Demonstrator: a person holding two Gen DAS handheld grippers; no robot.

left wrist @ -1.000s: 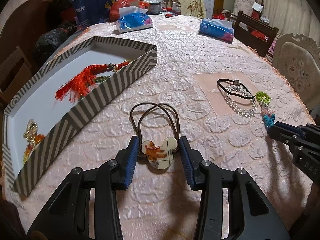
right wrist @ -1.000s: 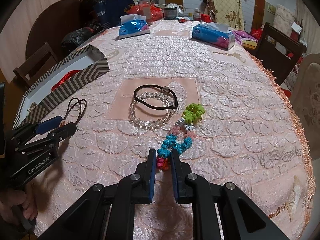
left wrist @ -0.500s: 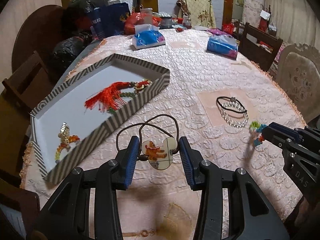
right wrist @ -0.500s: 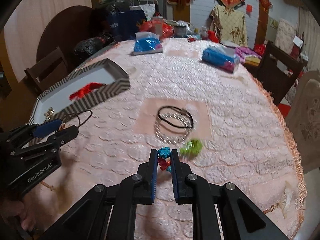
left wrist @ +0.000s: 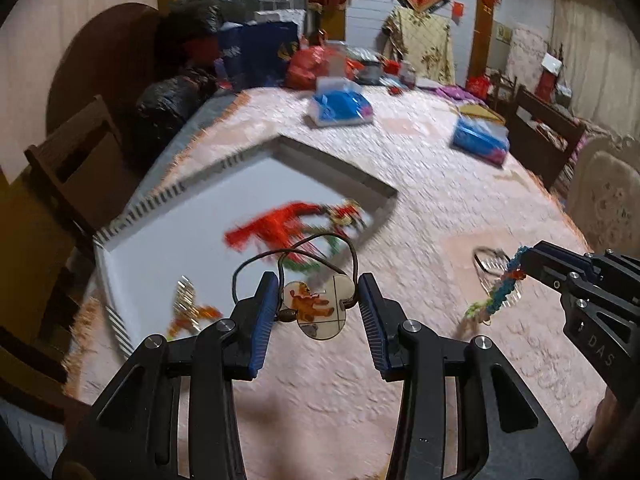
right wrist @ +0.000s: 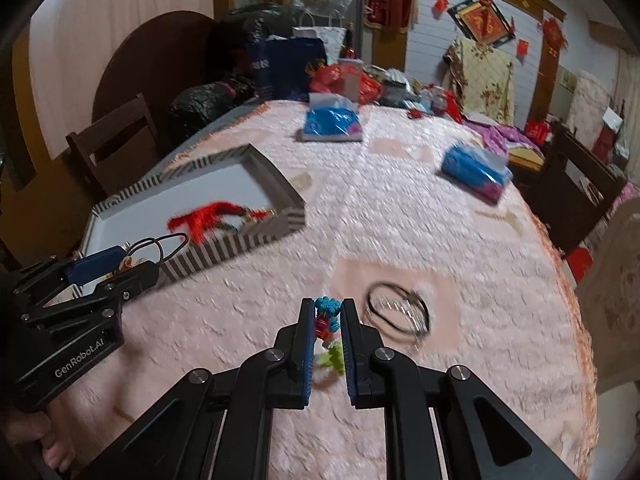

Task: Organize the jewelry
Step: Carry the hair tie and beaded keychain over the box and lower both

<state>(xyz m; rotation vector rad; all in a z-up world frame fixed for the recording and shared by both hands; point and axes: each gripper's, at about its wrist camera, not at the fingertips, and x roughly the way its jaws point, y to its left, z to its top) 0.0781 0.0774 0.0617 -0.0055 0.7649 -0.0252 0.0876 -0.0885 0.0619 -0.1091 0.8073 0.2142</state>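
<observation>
My left gripper (left wrist: 318, 300) is shut on a mouse-head hair tie (left wrist: 318, 308) with brown elastic loops, held in the air near the striped box's (left wrist: 172, 192) front corner. It also shows at the left of the right wrist view (right wrist: 132, 268). My right gripper (right wrist: 327, 312) is shut on a colourful bead bracelet (right wrist: 326, 316) that hangs below the fingers above the table; it also shows in the left wrist view (left wrist: 500, 288). Inside the box lie a red tassel (left wrist: 276, 224) and a gold-orange ornament (left wrist: 188, 308). A clear bead bracelet with a black hair band (right wrist: 400, 312) lies on the tablecloth.
The pink quilted tablecloth (right wrist: 400, 220) covers a round table. Two blue tissue packs (right wrist: 332, 122) (right wrist: 476, 170) lie at the far side, with bags and clutter behind. Wooden chairs (left wrist: 76, 168) stand at the left and right edges.
Both grippers have risen from the table with their items. The left has swung toward the striped box; the right has lifted the colourful bracelet clear of the cloth.
</observation>
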